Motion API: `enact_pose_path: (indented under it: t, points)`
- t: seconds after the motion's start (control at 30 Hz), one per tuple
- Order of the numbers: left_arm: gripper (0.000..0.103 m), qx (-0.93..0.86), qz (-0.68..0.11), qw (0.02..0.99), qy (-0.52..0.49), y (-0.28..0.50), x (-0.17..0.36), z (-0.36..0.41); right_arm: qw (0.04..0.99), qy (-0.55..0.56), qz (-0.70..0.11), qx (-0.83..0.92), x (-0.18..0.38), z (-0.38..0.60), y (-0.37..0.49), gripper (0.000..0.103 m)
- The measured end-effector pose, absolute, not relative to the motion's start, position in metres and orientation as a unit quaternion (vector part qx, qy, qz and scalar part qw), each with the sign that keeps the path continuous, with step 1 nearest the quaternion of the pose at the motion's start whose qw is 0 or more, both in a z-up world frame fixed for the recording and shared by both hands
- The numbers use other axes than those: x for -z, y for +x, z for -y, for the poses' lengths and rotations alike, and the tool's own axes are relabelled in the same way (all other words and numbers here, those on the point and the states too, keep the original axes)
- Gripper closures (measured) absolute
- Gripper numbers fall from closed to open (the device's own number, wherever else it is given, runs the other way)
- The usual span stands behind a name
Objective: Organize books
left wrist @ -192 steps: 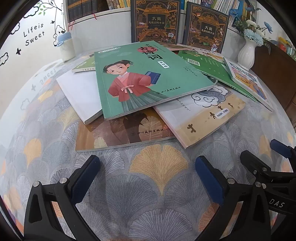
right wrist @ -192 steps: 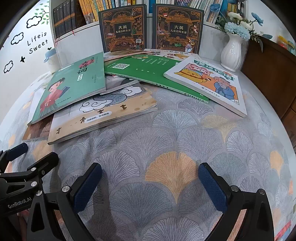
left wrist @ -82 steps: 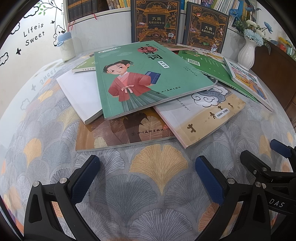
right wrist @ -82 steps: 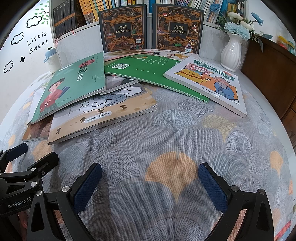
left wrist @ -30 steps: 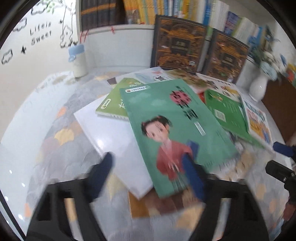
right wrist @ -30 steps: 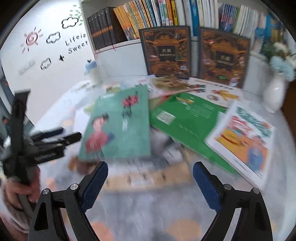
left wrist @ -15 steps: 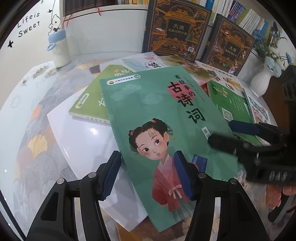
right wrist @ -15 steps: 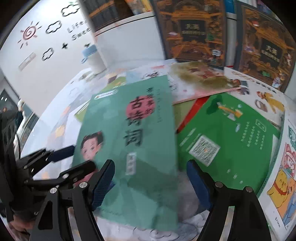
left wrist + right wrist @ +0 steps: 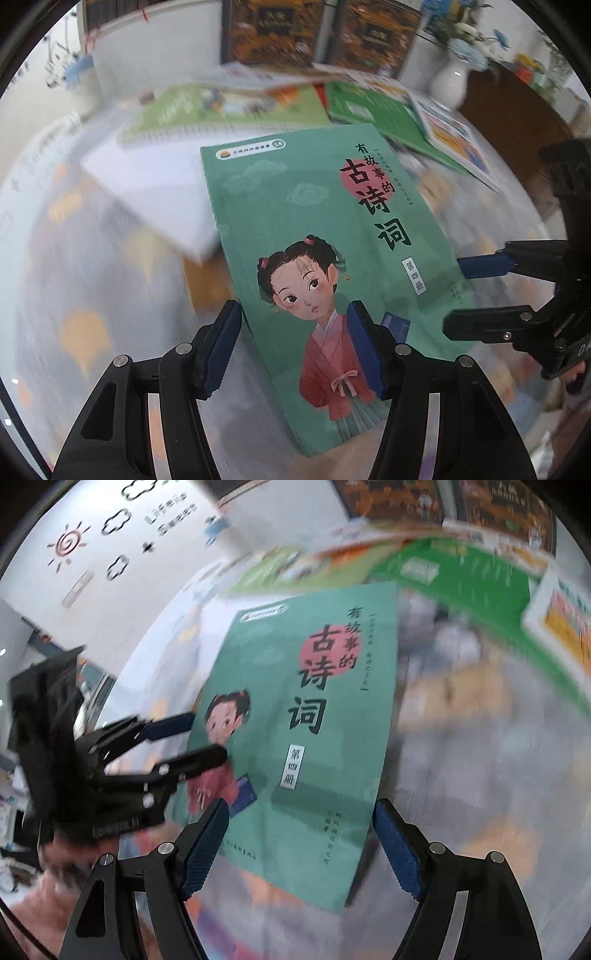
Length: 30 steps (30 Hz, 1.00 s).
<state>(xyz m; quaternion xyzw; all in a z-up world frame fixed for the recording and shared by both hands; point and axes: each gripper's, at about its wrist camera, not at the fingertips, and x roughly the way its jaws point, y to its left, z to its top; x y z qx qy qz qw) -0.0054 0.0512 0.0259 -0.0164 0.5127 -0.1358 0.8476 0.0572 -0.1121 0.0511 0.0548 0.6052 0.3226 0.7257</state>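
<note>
The green book [image 9: 314, 206] with a girl in a red robe on its cover lies tilted over the pile and looks sharp while everything around it is blurred. My left gripper [image 9: 293, 314] straddles its spine edge. One finger [image 9: 364, 343] is on the cover and the other sits just outside the edge, with the jaws apart. My right gripper [image 9: 301, 808] stands wide across the green book [image 9: 332, 738] at its lower right edge. The right gripper [image 9: 452, 295] shows at the book's right side in the left wrist view. The left gripper [image 9: 205, 734] shows at its left side in the right wrist view.
A white book [image 9: 147, 192] and a lime book [image 9: 221, 107] lie left and behind. A dark green book [image 9: 376, 110] and a picture book [image 9: 454, 136] lie to the right. A white vase [image 9: 448, 85] and upright dark volumes [image 9: 269, 26] stand at the back. The patterned tablecloth [image 9: 85, 332] shows in front.
Both grippers left the tablecloth and came down over the green book, the left with narrower jaws. The book has since slid nearer, away from the lime and white books.
</note>
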Motion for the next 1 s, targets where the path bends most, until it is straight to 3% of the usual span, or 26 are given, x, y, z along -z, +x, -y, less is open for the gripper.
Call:
enact_pose_path:
  t: [0.07, 0.13, 0.3, 0.37, 0.43, 0.57, 0.67, 0.8, 1.0]
  points:
    - [0.047, 0.154, -0.513, 0.844, -0.031, -0.017, -0.021, -0.058, 0.709, 0.078, -0.610, -0.346, -0.045, 0.125, 0.040, 0.029]
    - [0.045, 0.155, -0.504, 0.849, -0.036, -0.020, -0.019, -0.065, 0.717, 0.090, -0.597, -0.348, -0.042, 0.135, 0.040, 0.041]
    - [0.044, 0.145, -0.502, 0.851, -0.039, -0.008, -0.018, -0.064, 0.719, 0.146, -0.578, -0.356, -0.031, 0.146, 0.063, 0.046]
    - [0.048, 0.148, -0.500, 0.852, -0.047, -0.002, -0.017, -0.065, 0.730, 0.134, -0.568, -0.356, -0.035, 0.143, 0.065, 0.054]
    - [0.054, 0.149, -0.495, 0.854, -0.057, 0.001, -0.017, -0.067, 0.744, 0.122, -0.559, -0.345, -0.033, 0.141, 0.068, 0.073]
    - [0.055, 0.144, -0.499, 0.852, -0.065, 0.004, -0.018, -0.068, 0.733, 0.173, -0.564, -0.337, -0.030, 0.160, 0.067, 0.079]
    - [0.057, 0.142, -0.506, 0.848, -0.070, 0.004, -0.021, -0.067, 0.749, 0.151, -0.559, -0.321, -0.039, 0.155, 0.057, 0.081]
    - [0.057, 0.150, -0.495, 0.852, -0.077, 0.004, -0.033, -0.071, 0.762, 0.140, -0.535, -0.337, -0.066, 0.148, 0.044, 0.091]
    - [0.057, 0.151, -0.464, 0.870, -0.073, 0.000, -0.064, -0.083, 0.785, 0.094, -0.499, -0.354, -0.106, 0.129, 0.029, 0.091]
